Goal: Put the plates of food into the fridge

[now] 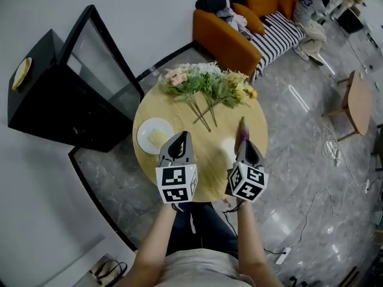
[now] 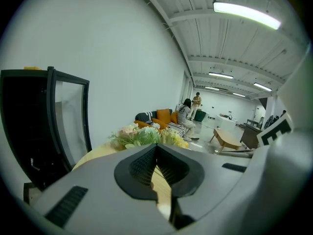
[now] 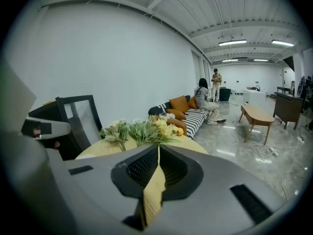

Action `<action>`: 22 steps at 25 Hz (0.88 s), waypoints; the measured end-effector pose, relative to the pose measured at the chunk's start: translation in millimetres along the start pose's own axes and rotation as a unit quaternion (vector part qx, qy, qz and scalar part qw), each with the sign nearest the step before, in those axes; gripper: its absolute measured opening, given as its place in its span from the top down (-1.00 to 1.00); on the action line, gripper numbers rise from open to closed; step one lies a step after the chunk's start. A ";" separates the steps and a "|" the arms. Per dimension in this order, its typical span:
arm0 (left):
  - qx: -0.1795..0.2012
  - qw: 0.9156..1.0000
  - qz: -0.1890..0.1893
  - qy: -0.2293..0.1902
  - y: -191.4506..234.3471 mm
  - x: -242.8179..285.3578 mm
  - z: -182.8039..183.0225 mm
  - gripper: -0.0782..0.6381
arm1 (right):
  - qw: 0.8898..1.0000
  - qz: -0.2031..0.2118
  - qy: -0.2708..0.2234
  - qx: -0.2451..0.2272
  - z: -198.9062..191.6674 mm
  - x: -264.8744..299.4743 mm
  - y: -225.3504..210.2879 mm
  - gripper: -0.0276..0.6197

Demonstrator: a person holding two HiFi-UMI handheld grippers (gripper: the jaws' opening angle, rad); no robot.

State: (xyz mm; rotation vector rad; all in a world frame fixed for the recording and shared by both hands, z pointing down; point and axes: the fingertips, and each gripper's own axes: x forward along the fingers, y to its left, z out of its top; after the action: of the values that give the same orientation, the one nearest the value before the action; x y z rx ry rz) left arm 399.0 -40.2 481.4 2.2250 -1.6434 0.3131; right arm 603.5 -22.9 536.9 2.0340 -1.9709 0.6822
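On the round table [image 1: 210, 160]: white plate [image 1: 143, 136], pale yellow food [image 1: 158, 138] | left gripper [image 2: 156, 146], right gripper [image 3: 158, 149] closed, empty

No text, label, brand or number can be read anywhere.

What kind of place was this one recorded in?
Probably a large open studio or office hall staged as a living space: an orange sofa, a round wooden table with flowers, a black glass-door fridge, and loose cables on the floor.
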 end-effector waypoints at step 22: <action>-0.007 0.998 -0.015 0.065 18.5 28.6 -44.9 0.76 | 0.982 -0.022 0.188 -0.008 -98.2 64.6 -46.5 0.13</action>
State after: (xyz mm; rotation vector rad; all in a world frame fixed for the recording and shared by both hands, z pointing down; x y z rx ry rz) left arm 391.4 -51.8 536.1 2.1689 -1.5384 0.4274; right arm 631.9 -30.2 659.8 1.7740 -1.7018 0.9553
